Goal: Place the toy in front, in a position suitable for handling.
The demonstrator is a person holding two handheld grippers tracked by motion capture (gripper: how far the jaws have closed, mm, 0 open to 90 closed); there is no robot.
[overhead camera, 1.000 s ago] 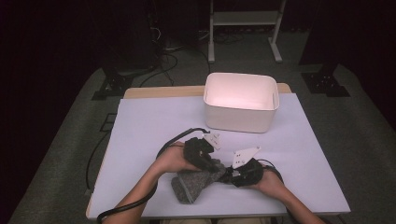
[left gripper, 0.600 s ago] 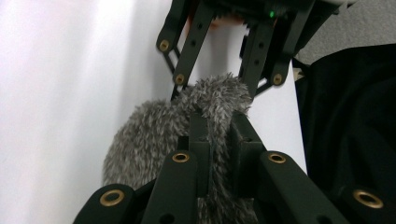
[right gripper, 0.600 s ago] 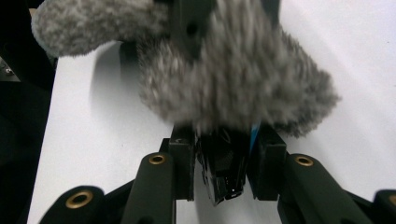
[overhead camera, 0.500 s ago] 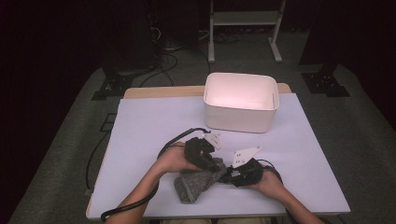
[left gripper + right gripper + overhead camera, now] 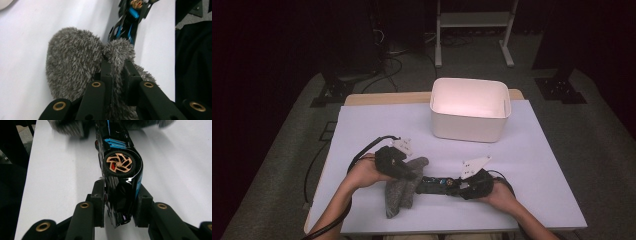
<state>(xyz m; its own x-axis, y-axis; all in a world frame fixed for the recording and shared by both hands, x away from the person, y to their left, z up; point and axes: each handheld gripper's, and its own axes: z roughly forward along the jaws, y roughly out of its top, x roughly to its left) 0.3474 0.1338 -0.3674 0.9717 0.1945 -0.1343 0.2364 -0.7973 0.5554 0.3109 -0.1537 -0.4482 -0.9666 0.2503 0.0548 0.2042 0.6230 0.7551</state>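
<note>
Low in the high view, my left gripper (image 5: 404, 172) pinched the grey fuzzy sock (image 5: 75, 65) while my right gripper (image 5: 459, 185) clamped the black toy car (image 5: 120, 170) lying beside it. I judged I was peeling sock off car; next needed a steady sideways pull. The car's far end blurred out at the top of the right gripper view.
</note>
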